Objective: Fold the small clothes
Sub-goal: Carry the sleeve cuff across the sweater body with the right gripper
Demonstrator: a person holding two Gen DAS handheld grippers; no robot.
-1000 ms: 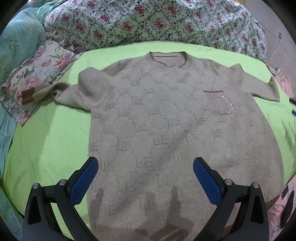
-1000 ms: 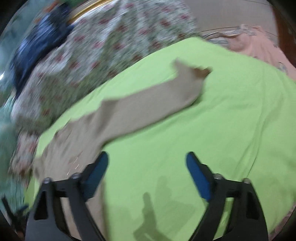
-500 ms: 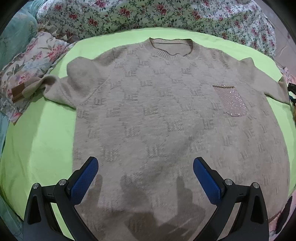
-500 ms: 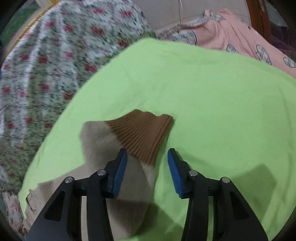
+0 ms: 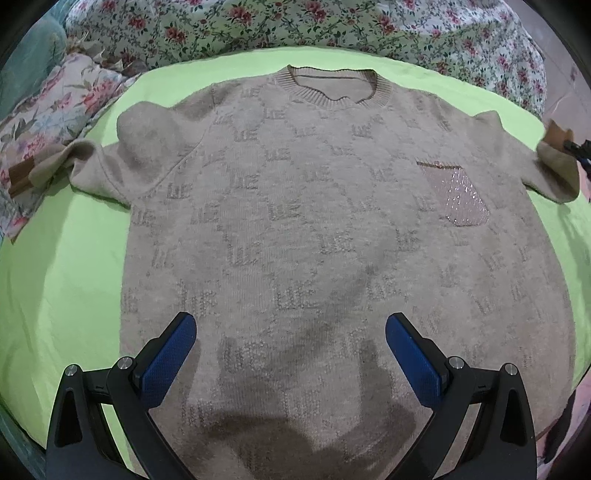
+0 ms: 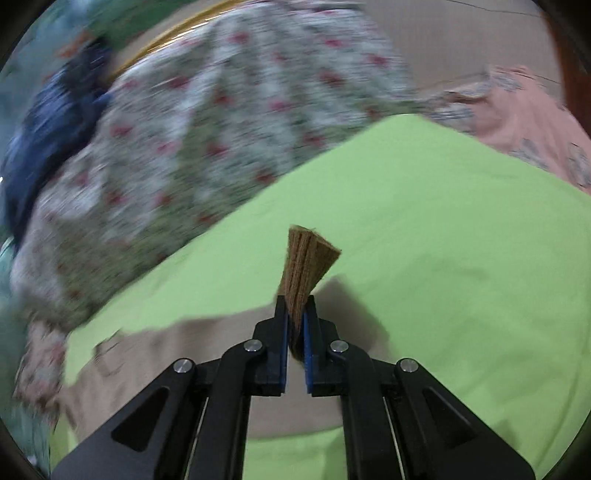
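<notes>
Sweater (image 5: 317, 229) lies face up and flat on the green sheet (image 5: 62, 280), hem nearest the left gripper (image 5: 290, 354), collar (image 5: 334, 86) at the far side.

Left gripper: jaws spread wide, holding nothing, hovering over the lower body of the garment.

Right gripper (image 6: 294, 332): jaws clenched on the brown ribbed cuff (image 6: 306, 262) of one sleeve, with the cuff fanning out past the fingertips. The sleeve appears lifted clear of the sheet.

Risks, as judged:
- The grip takes only the cuff. A quick swing could pull the knit out of the jaws or stretch the ribbing.
- With nothing pinning the body, a hard tug on the sleeve would likely drag the shoulder and skew the garment.
- The opposite sleeve (image 5: 85, 162) is bunched, its cuff resting on the floral pillow (image 5: 44, 122). It would make an uneven fold unless straightened.
- The glittery pocket (image 5: 456, 195) may snag if the sleeve is dragged across it.

Room: green sheet lies open on both sides of the body. The far edge is crowded by the flowered quilt (image 5: 295, 26). Pink clothing (image 6: 517, 110) lies beyond the sheet's far right corner. The right view is blurred, so detail there is uncertain.
</notes>
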